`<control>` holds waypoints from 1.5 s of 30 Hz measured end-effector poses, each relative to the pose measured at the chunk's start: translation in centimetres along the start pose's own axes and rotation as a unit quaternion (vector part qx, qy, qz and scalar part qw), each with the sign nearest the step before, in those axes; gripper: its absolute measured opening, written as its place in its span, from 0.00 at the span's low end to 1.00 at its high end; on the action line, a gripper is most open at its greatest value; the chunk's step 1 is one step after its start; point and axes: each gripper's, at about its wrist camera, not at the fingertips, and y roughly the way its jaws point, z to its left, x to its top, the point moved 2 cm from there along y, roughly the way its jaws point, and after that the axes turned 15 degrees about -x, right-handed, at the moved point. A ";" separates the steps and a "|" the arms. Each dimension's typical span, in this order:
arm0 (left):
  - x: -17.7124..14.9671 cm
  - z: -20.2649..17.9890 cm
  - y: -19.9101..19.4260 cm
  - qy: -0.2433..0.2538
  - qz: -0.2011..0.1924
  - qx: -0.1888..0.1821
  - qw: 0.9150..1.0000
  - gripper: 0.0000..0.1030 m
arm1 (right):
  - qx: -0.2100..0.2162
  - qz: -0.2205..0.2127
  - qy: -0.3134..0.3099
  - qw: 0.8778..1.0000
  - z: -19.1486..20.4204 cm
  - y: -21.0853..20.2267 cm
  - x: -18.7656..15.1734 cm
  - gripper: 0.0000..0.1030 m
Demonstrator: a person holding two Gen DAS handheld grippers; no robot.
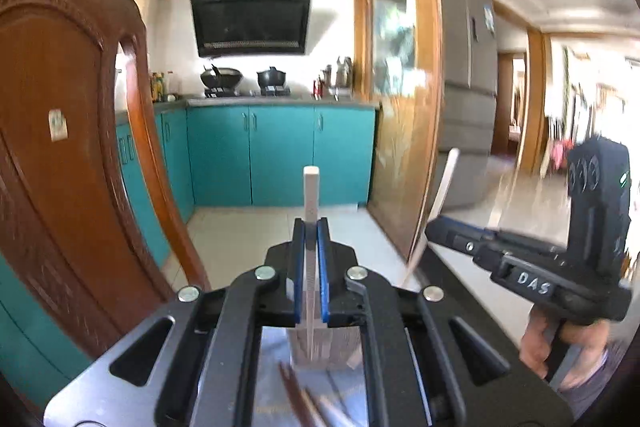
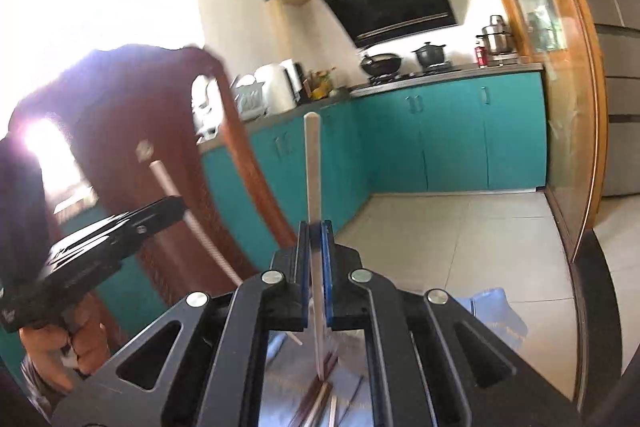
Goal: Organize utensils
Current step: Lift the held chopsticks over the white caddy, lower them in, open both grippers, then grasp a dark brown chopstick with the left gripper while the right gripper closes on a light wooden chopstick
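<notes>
Left gripper [image 1: 311, 227]: jaws pressed together on a white square-sectioned chopstick [image 1: 311, 187]. The stick stands upright between the blue pads, its squared end above the fingertips and its ribbed lower part running down behind them. In the right wrist view the same gripper [image 2: 176, 205] appears at the left edge, the white chopstick [image 2: 166, 183] slanting through it, with a hand [image 2: 64, 347] gripping the handle below.

Right gripper [image 2: 316, 227]: jaws pinched on a pale flat-sided chopstick [image 2: 313, 167], also upright, its rounded end well above the fingertips and its thin end reaching below the jaws. In the left wrist view this gripper [image 1: 436, 223] enters from the right with the pale chopstick [image 1: 444, 183] tilted across it; a hand [image 1: 560, 343] holds its grip.

Remaining utensils — a blurred cluster of dark brown chopsticks [image 2: 320, 399] lies on a reflective surface [image 2: 288, 367] seen through the frame opening beneath the right gripper; similar brown chopsticks [image 1: 296, 395] show beneath the left gripper. Their count cannot be told.

Surroundings: a carved wooden chair back [image 1: 60, 107] stands at the left, just beside the left gripper. Beyond it — teal cabinets [image 1: 280, 155], a black range hood [image 1: 250, 15], a wok [image 1: 221, 77] and a lidded pot [image 1: 272, 75] on the hob, and a grey refrigerator [image 1: 468, 75] to the right. The floor is pale tile [image 2: 460, 239].
</notes>
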 end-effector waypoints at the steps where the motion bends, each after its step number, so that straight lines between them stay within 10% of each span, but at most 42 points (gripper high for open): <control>1: 0.5 0.1 0.0 -0.005 -0.008 0.002 1.000 0.06 | -0.007 -0.004 0.008 1.000 -0.2 -0.3 0.5 0.06; 9: 1.4 2.4 3.2 -0.056 -0.057 0.018 0.997 0.06 | -0.070 -0.053 0.049 0.995 -3.2 1.9 1.0 0.06; 16: -1.3 3.5 8.9 -0.051 0.008 0.039 0.998 0.07 | -0.102 -0.020 0.014 0.994 -3.5 6.0 -2.5 0.06; 32: -4.9 3.6 7.1 -0.047 0.001 0.035 0.998 0.10 | -0.044 -0.055 -0.059 0.996 0.1 -0.4 -6.2 0.29; 35: -6.6 4.4 5.2 -0.053 -0.023 0.062 0.996 0.10 | -0.004 -0.024 -0.101 0.995 1.4 -0.4 -10.0 0.30; 38: -9.4 5.9 4.6 -0.070 -0.003 0.080 0.994 0.11 | -0.008 0.107 -0.138 0.985 2.0 3.8 -15.6 0.30; 41: -13.5 7.8 5.9 -0.101 0.085 0.092 0.987 0.14 | -0.021 0.250 -0.161 0.954 2.1 7.9 -21.4 0.30; 45: -19.4 9.8 8.7 -0.177 0.224 0.060 0.957 0.16 | -0.033 0.328 -0.204 0.922 2.9 9.7 -26.1 0.30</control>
